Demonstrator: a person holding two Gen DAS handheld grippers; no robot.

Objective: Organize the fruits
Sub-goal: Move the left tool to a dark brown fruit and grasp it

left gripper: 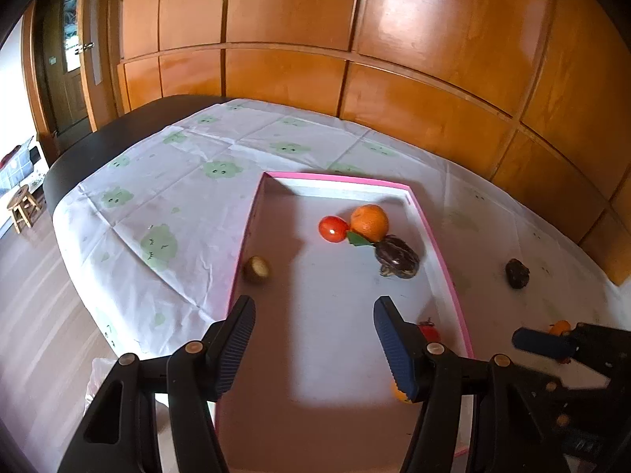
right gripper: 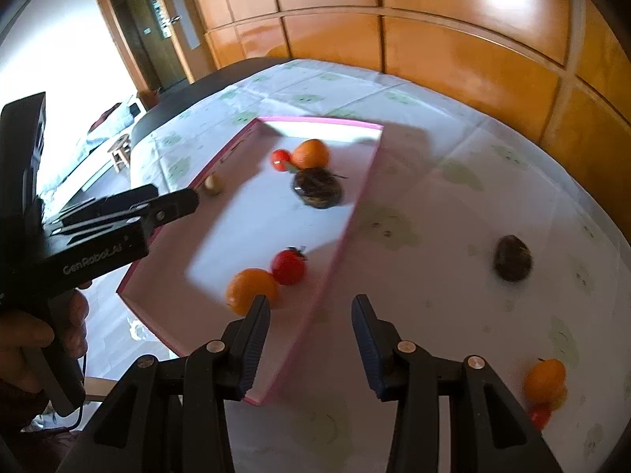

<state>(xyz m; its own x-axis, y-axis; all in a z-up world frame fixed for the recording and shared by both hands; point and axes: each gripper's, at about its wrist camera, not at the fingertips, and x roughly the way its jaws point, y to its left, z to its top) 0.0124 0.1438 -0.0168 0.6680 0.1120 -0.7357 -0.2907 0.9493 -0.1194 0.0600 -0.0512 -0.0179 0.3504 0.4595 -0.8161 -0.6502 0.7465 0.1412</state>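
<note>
Organizing fruits, partly done. Pink-rimmed tray (left gripper: 441, 236) on the cloth-covered tabletop (left gripper: 177, 181), already loaded: small red fruit (left gripper: 333, 228) touching an orange (left gripper: 369, 222) toward the far end, dark streaked fruit (left gripper: 396, 256) just beside them, half kiwi (left gripper: 257, 270) against the left wall. Nearer the front, seen from the right wrist: a second orange (right gripper: 250, 289) touching a second red fruit (right gripper: 289, 267).

Still outside the tray: dark round fruit (right gripper: 512, 263) alone on the cloth to the right, and an orange fruit (right gripper: 546, 380) with a small red one (right gripper: 540, 416) touching it near the front right edge.

Left gripper (left gripper: 313, 349) poised over the tray's near end, fingers part open, nothing between them. Right gripper (right gripper: 311, 349) above the tray's right rim, fingers likewise part open and empty.

Likely step in hand: reaching for a loose fruit with the right gripper. Best done by centring over the dark round fruit, widening the fingers enough to straddle it, lowering squarely, closing gently against rolling. Left gripper better kept clear of the drop spot.
</note>
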